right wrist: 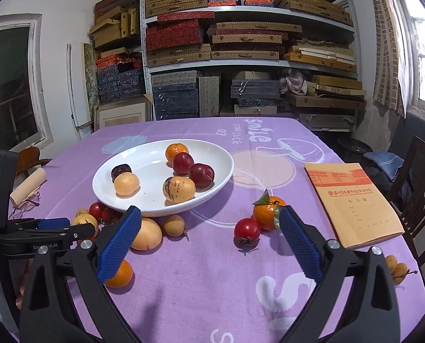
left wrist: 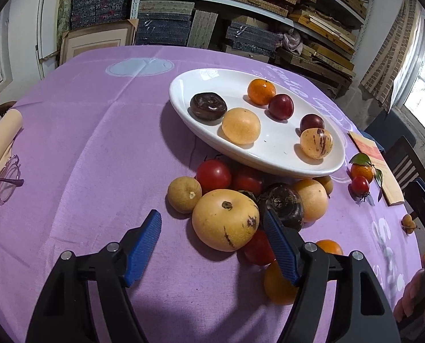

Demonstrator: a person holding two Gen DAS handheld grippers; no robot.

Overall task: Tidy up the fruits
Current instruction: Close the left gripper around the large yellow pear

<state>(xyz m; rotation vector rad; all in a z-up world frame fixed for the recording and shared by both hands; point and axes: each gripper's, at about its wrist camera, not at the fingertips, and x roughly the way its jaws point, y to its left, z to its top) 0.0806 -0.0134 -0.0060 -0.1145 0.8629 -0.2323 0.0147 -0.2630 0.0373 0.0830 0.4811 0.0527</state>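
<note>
A white oval plate (left wrist: 184,85) (right wrist: 212,148) on the purple cloth holds several fruits: an orange, two dark red plums, yellow fruits and a dark brown one. A pile of loose fruit lies before it. My left gripper (left wrist: 212,223) is open, its fingers on either side of a large yellow pear (left wrist: 225,220). My right gripper (right wrist: 209,228) is open and empty above the cloth, just short of a small red tomato (right wrist: 246,230) and a leafy tangerine (right wrist: 268,213). The left gripper also shows in the right wrist view (right wrist: 52,224).
A tan notebook (right wrist: 352,200) lies at the right table edge. Glasses (left wrist: 1,188) and a cream roll (left wrist: 1,137) lie at the left. Small longans (right wrist: 397,268) sit near the right edge. Dark chairs (right wrist: 418,188) stand right; shelves of boxes stand behind.
</note>
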